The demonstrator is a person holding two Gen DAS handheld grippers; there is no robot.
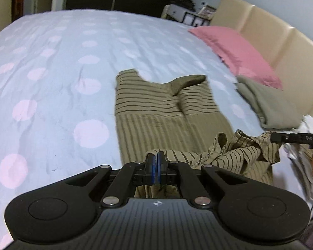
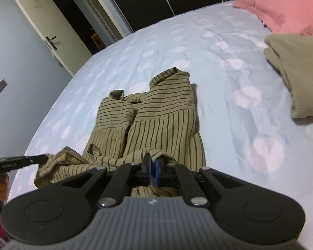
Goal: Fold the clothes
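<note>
Both tongs grip the near edge of an olive striped garment (image 1: 152, 112) spread on a bed (image 1: 52, 66): the left tongs (image 1: 155, 162) and the right tongs (image 2: 151, 164) are each clamped on fabric; a folded olive cloth (image 2: 298, 70) lies beside a pink pillow (image 1: 237, 52).

Striped garment (image 1: 156, 112): olive-tan cloth with thin dark stripes, running crosswise on the upper part and lengthwise below a seam. It lies lengthwise on the bed, its far end spread flat toward the middle, one far corner turned over. The near end is lifted and bunched at the bed's near edge, and the same garment (image 2: 162, 120) shows two overlapping panels from the right wrist view. Folded plain olive garment (image 2: 298, 73): a flat, thick bundle lying near the headboard end, well apart from the striped one.
</note>
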